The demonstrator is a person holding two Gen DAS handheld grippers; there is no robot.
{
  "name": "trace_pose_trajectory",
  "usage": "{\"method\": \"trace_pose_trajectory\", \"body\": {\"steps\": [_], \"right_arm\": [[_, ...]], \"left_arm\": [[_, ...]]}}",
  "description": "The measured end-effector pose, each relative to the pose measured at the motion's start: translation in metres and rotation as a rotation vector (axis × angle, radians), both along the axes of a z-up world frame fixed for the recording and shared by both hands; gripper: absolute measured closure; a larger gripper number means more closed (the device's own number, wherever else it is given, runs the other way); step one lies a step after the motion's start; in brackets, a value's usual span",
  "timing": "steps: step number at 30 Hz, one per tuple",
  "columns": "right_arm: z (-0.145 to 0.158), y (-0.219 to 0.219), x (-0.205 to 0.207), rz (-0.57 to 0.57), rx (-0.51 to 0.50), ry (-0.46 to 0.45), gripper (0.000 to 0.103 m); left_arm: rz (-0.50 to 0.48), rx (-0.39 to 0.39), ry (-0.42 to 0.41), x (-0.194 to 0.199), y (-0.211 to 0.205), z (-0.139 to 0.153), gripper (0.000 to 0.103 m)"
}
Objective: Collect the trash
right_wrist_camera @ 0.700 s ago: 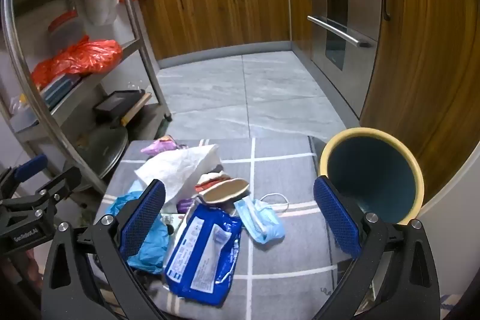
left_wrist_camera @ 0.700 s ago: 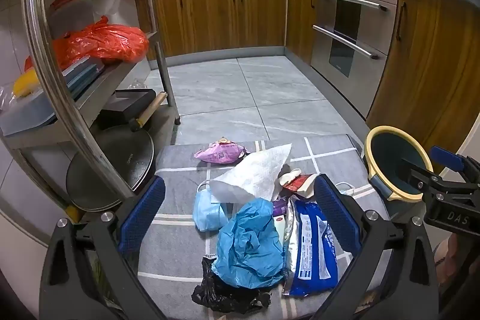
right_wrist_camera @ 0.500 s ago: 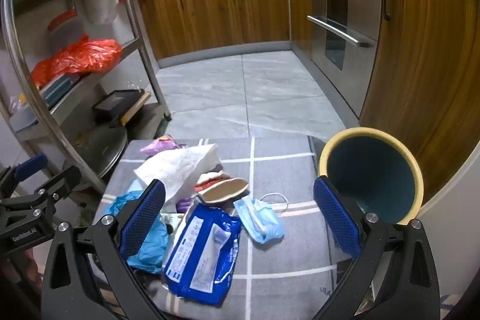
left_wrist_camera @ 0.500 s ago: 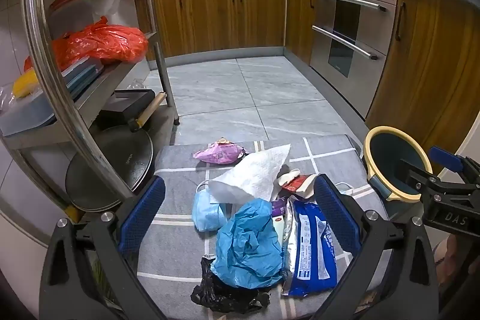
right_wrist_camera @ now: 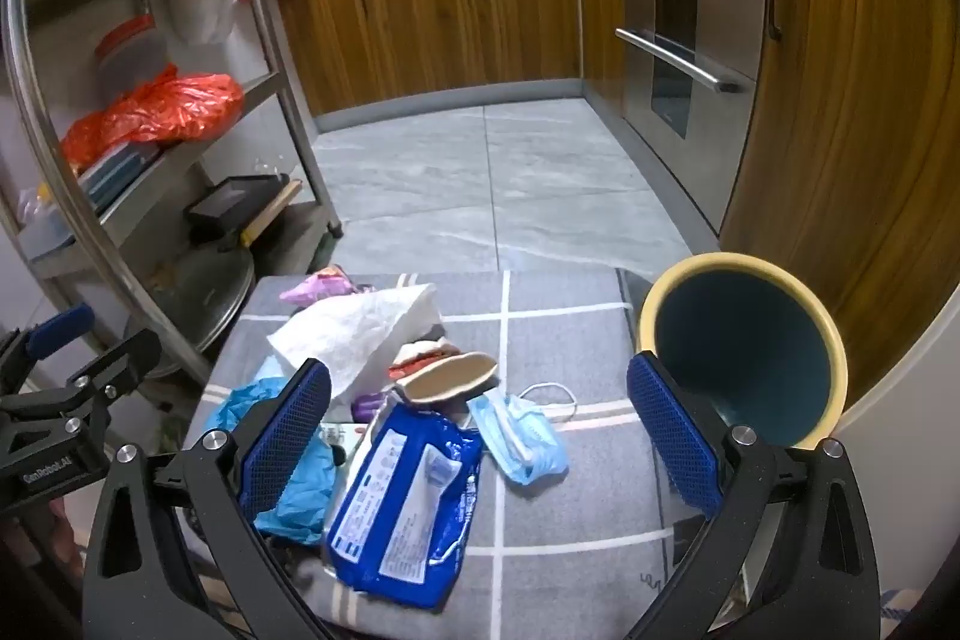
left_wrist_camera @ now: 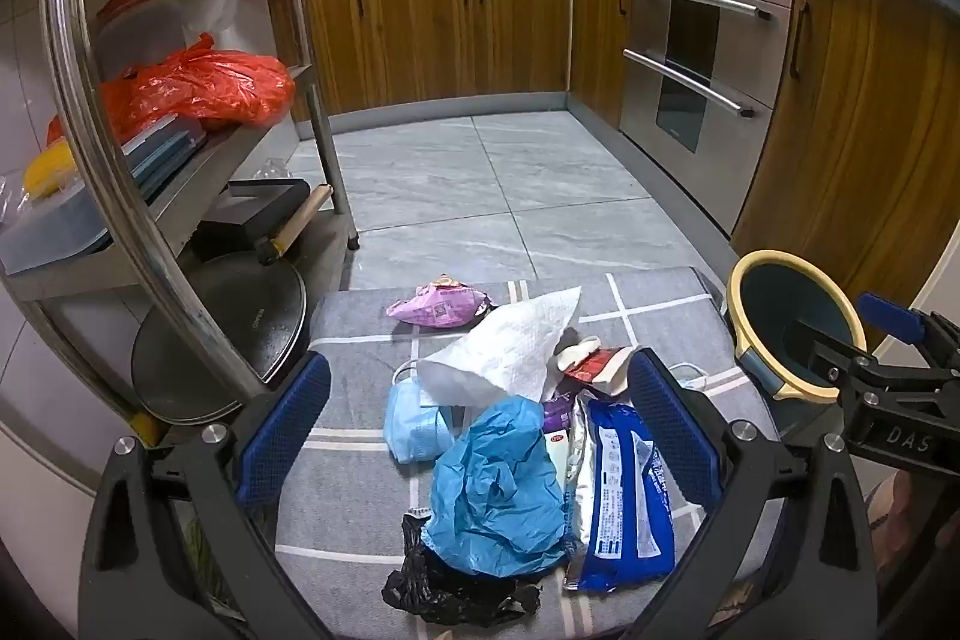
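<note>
A heap of trash lies on a grey checked mat (left_wrist_camera: 360,352): a white paper towel (left_wrist_camera: 510,352), a pink wrapper (left_wrist_camera: 438,307), a blue face mask (left_wrist_camera: 414,418), a crumpled blue bag (left_wrist_camera: 498,496), a black bag (left_wrist_camera: 456,592) and a blue wipes pack (left_wrist_camera: 624,496). My left gripper (left_wrist_camera: 480,436) hovers open above the heap, holding nothing. My right gripper (right_wrist_camera: 480,442) is open too, over the wipes pack (right_wrist_camera: 408,508) and a second face mask (right_wrist_camera: 522,436). A dark bin with a yellow rim (right_wrist_camera: 744,346) stands at the mat's right edge.
A steel shelf rack (left_wrist_camera: 120,160) with red bags, boxes and a round pan stands on the left. Wooden cabinets (left_wrist_camera: 450,22) and an oven (left_wrist_camera: 696,64) line the back and right. Grey floor tiles (left_wrist_camera: 480,196) stretch beyond the mat.
</note>
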State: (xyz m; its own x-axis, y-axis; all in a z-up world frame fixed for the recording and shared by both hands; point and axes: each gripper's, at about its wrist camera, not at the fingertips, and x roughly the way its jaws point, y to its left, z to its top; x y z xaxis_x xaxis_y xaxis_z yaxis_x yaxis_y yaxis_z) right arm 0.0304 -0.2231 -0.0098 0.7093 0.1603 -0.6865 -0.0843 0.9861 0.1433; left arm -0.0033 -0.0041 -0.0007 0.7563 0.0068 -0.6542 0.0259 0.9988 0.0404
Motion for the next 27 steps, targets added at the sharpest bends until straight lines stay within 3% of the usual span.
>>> {"method": "trace_pose_trajectory", "body": {"steps": [27], "right_arm": [[0.0005,0.0002,0.0005,0.001,-0.003,0.003,0.005]], "left_arm": [[-0.002,0.003,0.003,0.0003,-0.0006,0.0,0.005]]}}
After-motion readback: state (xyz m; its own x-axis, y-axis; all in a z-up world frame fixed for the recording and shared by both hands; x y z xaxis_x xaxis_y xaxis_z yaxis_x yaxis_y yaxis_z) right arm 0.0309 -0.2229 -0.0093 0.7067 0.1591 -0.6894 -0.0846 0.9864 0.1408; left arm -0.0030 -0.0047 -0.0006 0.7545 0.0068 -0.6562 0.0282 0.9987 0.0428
